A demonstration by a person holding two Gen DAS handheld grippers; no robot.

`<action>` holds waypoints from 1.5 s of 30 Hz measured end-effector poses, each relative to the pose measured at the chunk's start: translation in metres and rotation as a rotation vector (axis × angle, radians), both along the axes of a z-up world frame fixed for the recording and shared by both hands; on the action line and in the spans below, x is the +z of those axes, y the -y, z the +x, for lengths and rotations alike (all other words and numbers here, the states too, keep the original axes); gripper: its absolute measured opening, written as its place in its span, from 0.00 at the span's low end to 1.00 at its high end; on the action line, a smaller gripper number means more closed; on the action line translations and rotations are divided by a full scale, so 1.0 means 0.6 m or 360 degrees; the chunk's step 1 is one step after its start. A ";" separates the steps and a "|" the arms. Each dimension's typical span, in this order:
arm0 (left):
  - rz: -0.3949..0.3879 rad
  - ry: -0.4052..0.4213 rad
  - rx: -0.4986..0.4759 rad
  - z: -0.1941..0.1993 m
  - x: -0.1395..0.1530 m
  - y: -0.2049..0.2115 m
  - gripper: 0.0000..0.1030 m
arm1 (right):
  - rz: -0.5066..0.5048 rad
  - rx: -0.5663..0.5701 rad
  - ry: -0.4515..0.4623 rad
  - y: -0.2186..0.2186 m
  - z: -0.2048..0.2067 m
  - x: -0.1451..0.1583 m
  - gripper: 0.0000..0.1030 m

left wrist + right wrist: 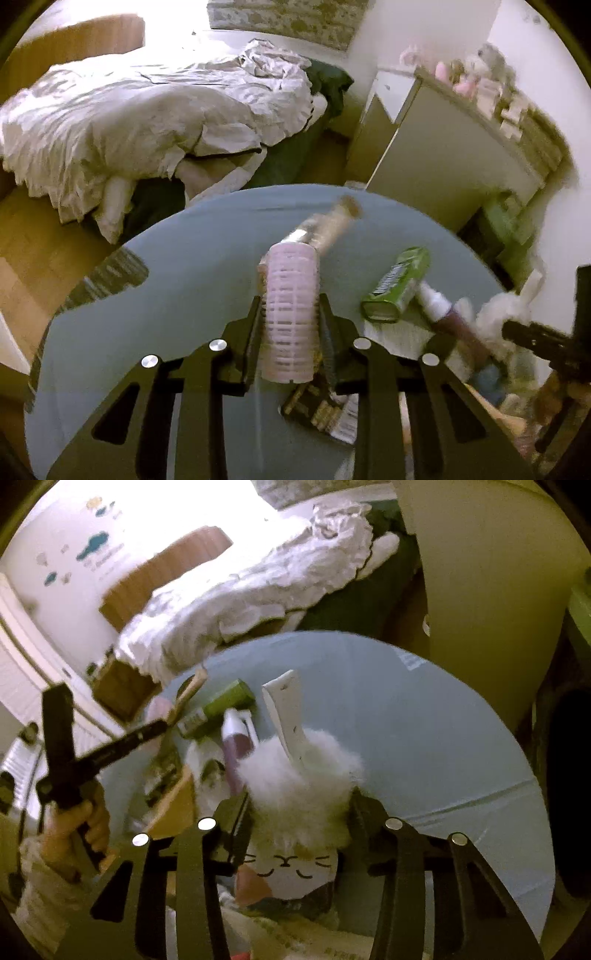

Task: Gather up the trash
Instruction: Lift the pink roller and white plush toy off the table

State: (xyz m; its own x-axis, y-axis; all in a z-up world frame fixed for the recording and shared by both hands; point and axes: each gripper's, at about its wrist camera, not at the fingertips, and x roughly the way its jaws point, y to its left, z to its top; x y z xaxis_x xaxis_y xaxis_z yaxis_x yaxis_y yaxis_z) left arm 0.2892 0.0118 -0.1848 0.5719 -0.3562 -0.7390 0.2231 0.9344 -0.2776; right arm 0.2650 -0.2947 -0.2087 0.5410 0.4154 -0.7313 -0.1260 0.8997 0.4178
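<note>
Closest in, the left gripper (290, 317) has its jaws pinched on a pink ribbed tube (290, 314), which stands up between them above the round grey table (192, 266). Below the jaws lies a dark printed packet (317, 408), blurred. Just right of the jaws a green box (397, 290) lies on its side, and beside it a white bottle with a purple body (441, 312). Ahead of the tube's far end, a brownish cardboard tube (332, 221) points away. Beyond the table edge sits a bed with a rumpled white duvet (147, 122), and to the right a pale cabinet (443, 162).

Right gripper (301, 805): jaws closed on a fluffy white wad (299, 779), with a white flat strip (286, 716) sticking up from it ahead of the jaws. Under the jaws a white item with a drawn cat face (291, 866). Left of the jaws the purple bottle and green box show again, touching. Far left, a hand (74, 830) grips the other tool's handle.
</note>
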 end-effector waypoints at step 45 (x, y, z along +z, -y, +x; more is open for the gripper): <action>-0.0104 -0.0054 -0.0663 -0.332 0.001 0.148 0.28 | 0.0132 0.0442 0.0336 -0.131 -0.175 0.118 0.43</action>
State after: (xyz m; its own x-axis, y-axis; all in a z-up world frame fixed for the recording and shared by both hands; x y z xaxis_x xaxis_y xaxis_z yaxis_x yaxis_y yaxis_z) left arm 0.0901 -0.0767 -0.1844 0.3448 -0.5986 -0.7230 0.5677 0.7464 -0.3472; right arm 0.1598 -0.2163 -0.1379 0.5348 0.6207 -0.5734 -0.4520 0.7834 0.4265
